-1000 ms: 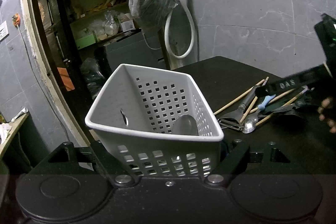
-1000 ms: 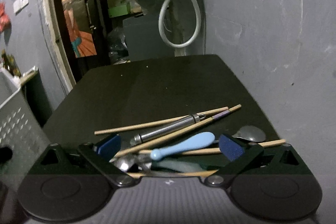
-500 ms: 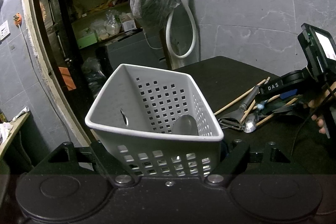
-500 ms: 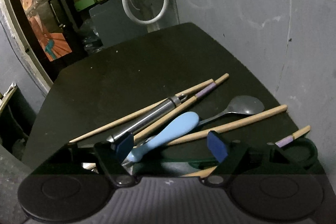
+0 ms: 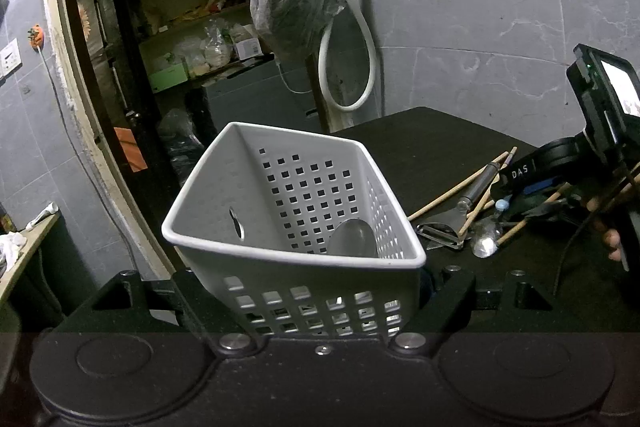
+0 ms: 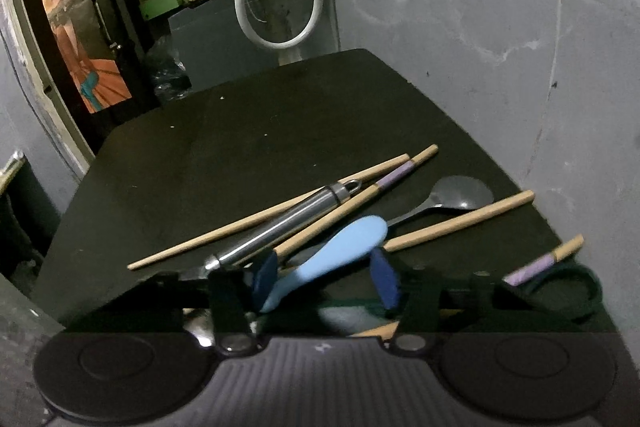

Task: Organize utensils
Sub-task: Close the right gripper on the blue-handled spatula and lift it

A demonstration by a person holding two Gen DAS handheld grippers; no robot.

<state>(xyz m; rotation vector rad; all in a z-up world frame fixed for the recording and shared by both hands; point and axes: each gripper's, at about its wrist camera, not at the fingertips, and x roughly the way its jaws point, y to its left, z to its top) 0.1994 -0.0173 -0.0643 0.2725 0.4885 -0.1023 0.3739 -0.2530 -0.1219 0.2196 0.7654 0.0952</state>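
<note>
My left gripper (image 5: 320, 307) is shut on the near wall of a white perforated basket (image 5: 288, 187), which it holds tilted; a metal spoon (image 5: 352, 239) lies inside. A pile of utensils lies on the black table (image 6: 240, 147): wooden chopsticks (image 6: 460, 223), a steel-handled peeler (image 6: 288, 223), a metal spoon (image 6: 460, 193) and a light blue handled utensil (image 6: 340, 247). My right gripper (image 6: 324, 281) is down on this pile with its jaws closing. The blue handle lies between the blue pads (image 6: 264, 279); the right pad still stands off it. In the left wrist view the right gripper (image 5: 532, 187) is over the pile.
A dark green ring-shaped handle (image 6: 576, 291) lies at the pile's right end. The grey wall (image 6: 480, 47) runs close along the table's right side. A white hose (image 5: 348, 67) and a bagged object (image 5: 292, 15) hang behind the table. A doorway opens at left.
The right gripper has dropped onto the utensil pile and rolled a little, and its jaws have narrowed around the light blue handle. The left gripper and basket have stayed still.
</note>
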